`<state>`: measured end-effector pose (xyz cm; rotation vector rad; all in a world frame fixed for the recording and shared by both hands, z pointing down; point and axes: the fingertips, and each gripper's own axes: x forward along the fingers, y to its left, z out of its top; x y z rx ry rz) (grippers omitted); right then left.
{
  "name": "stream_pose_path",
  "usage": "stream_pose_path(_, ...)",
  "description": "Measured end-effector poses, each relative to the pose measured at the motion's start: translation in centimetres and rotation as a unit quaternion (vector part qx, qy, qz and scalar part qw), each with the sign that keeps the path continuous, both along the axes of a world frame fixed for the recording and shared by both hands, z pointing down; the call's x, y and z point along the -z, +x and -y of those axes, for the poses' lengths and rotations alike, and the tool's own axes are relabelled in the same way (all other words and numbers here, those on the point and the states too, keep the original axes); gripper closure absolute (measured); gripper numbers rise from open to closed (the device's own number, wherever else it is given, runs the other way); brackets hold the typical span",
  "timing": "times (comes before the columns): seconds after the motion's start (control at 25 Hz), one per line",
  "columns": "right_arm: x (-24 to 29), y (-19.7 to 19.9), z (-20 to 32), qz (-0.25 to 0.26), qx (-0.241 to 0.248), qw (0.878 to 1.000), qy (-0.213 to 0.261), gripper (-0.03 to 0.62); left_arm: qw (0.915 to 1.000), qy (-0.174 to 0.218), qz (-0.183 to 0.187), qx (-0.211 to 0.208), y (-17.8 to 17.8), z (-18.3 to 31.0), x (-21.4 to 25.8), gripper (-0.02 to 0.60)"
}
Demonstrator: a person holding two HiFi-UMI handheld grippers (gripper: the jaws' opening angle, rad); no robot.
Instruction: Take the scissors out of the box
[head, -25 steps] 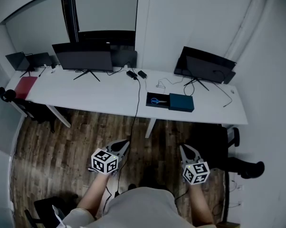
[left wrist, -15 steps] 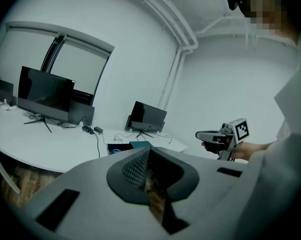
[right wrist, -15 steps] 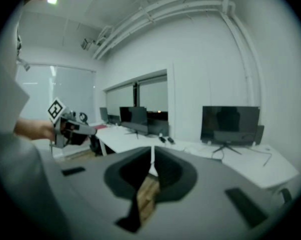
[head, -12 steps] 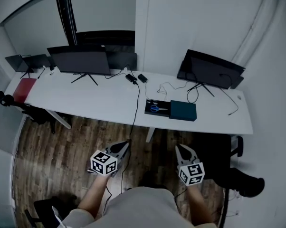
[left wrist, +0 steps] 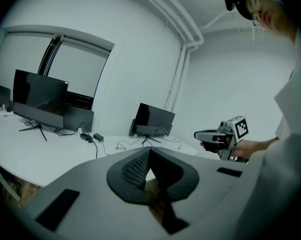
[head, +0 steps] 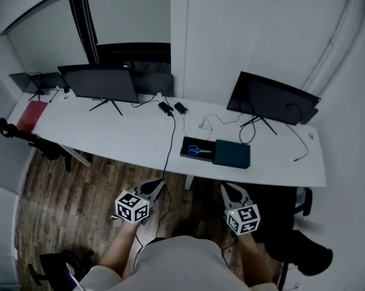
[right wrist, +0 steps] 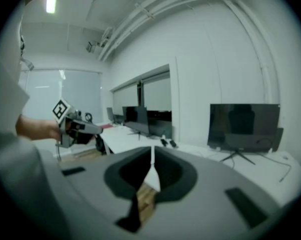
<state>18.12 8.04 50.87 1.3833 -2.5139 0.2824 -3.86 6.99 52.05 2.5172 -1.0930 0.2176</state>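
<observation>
An open black box (head: 197, 150) lies on the white table (head: 122, 135), near its front edge. Blue-handled scissors (head: 198, 150) lie inside it. A teal lid (head: 232, 154) sits against the box's right side. My left gripper (head: 159, 183) and right gripper (head: 227, 188) hang over the wooden floor, short of the table and apart from the box. Both are shut with nothing between the jaws. The left gripper view shows its own closed tips (left wrist: 149, 150) and the right gripper (left wrist: 213, 135) off to the right. In the right gripper view the tips (right wrist: 152, 150) meet and the left gripper (right wrist: 80, 128) is at left.
Three monitors (head: 103, 83) (head: 271, 100) (head: 31, 81) stand along the back of the table. Cables and power bricks (head: 172, 108) run across it and one cable drops to the floor. A red notebook (head: 32, 116) lies at far left. Chairs (head: 291, 211) stand under the table.
The table and box have come nearer and lower in the head view as the person walks toward them. Both grippers advance with the person, still shut and empty.
</observation>
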Motion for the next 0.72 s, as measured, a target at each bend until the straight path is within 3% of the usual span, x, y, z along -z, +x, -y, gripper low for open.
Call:
stream_pose_path(0.36,-0.5,1.6,4.1,0.003,0.026,1.000,-0.005,0.557,0.9999,0.000,0.006,0.011,2.4,3.0,-0.2,0.549)
stream_pose_path(0.72,-2.0,1.7,8.3,0.003,0.019,1.000,-0.023,0.557,0.9999,-0.007,0.006,0.005,2.7,8.1,-0.6,0.549)
